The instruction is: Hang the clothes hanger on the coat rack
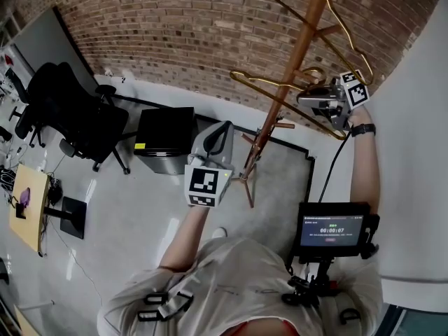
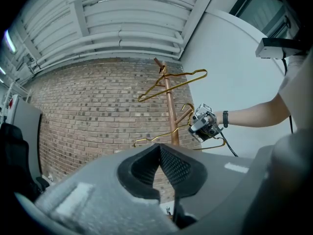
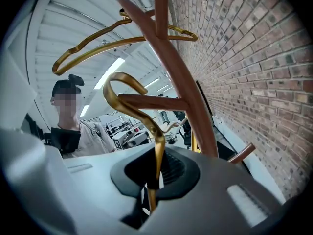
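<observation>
A wooden coat rack (image 1: pixel 297 61) stands before the brick wall. One gold hanger (image 1: pixel 336 19) hangs from its top. My right gripper (image 1: pixel 318 105) is shut on the neck of a second gold hanger (image 1: pixel 262 82), held level beside the pole. In the right gripper view that hanger's hook (image 3: pixel 122 80) arches over the end of a side peg (image 3: pixel 151 102); I cannot tell whether it rests on it. My left gripper (image 1: pixel 218 137) is lower and left of the rack, pointing at it, shut and empty. Its view shows the rack (image 2: pixel 168 111) and the right gripper (image 2: pixel 203 124) ahead.
A black office chair (image 1: pixel 70 110) and a black cabinet (image 1: pixel 164 138) stand left of the rack's base. A white wall (image 1: pixel 420 152) runs close along the right. A monitor (image 1: pixel 332 229) hangs at my chest. A grey mat (image 1: pixel 283 180) lies under the rack.
</observation>
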### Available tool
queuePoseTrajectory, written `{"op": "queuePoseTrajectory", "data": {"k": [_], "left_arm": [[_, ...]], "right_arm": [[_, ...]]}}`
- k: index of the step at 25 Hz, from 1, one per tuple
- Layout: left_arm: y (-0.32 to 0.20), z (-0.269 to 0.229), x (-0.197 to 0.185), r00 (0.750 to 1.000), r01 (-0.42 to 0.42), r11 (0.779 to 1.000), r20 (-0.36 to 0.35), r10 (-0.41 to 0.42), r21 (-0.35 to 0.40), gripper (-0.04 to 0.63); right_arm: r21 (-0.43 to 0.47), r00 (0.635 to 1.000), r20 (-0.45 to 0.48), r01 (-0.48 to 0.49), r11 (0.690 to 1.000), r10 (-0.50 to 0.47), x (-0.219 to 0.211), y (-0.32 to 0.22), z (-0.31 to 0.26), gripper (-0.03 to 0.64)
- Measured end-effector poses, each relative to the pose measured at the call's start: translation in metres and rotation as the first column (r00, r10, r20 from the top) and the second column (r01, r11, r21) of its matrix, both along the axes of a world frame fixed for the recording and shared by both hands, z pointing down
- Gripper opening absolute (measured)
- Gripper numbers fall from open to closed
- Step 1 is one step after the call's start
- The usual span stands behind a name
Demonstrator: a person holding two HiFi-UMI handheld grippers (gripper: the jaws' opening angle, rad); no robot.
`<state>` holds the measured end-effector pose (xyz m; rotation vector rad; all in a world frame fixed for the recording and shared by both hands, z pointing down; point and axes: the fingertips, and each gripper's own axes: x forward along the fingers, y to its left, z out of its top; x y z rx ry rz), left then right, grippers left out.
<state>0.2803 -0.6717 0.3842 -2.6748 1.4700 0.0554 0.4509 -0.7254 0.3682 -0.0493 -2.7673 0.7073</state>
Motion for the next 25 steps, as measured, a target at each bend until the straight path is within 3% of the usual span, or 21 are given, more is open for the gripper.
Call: {"op": "queuePoseTrajectory", "data": {"k": [6, 13, 16, 20, 25], "left_arm": [[-0.006, 0.002, -0.009, 1.0, 0.025, 1.0, 0.001, -0.025, -0.009, 0.003], [-0.008, 0.008, -0.007, 1.0, 0.025, 0.999, 0.002, -0.025, -0.026, 0.003], [-0.008, 0.009, -0.001, 1.0, 0.012, 0.999, 0.005, -0.012, -0.031, 0.003], [-0.011, 0.008, 0.009, 1.0, -0.012, 0.999, 0.003, 0.012, -0.038, 0.003], [-0.007, 0.007, 0.034, 0.997, -0.071, 0.995, 0.005, 0.072, -0.066, 0.003]], "right_arm": [[-0.036, 0.999, -0.045, 0.014, 0.999, -0.015, -0.003, -0.012, 0.018, 0.005], [0.006, 0.982, -0.171, -0.078, 0.997, 0.078, -0.001, -0.027, 0.049, 0.006], [0.089, 0.968, -0.185, -0.156, 0.984, 0.171, 0.003, -0.034, 0.052, 0.133], [0.291, 0.93, -0.204, -0.241, 0.926, 0.306, 0.01, -0.048, 0.05, 0.276], [0.477, 0.888, -0.172, -0.305, 0.824, 0.428, 0.024, -0.038, 0.03, 0.307]]}}
